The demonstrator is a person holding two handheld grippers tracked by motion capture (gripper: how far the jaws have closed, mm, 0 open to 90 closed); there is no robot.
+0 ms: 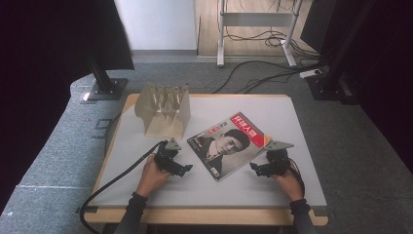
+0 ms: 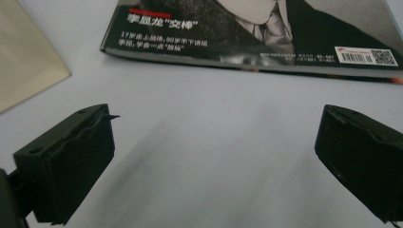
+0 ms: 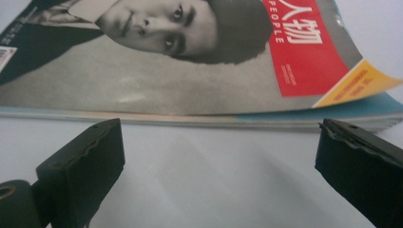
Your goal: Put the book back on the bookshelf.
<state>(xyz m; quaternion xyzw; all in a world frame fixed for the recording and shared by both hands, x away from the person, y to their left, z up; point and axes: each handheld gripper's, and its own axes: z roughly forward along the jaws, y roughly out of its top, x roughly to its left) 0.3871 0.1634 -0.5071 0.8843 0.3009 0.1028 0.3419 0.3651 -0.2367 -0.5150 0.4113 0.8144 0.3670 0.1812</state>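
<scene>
- The left hand-held gripper (image 1: 181,168) is held with jaws wide apart, nothing between them.
- The right hand-held gripper (image 1: 257,168) is likewise spread, unloaded.
- The magazine (image 1: 228,144) lies flat on the surface (image 1: 292,185) between both, just ahead of each.

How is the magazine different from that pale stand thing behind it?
The magazine lies flat; the pale slotted stand rises up from the table. The magazine is colourful, with a red title block and a portrait cover; the stand is plain cream all over. The magazine lies between the two hand-held grippers; the stand sits farther back. Both rest on the white tabletop.
</scene>
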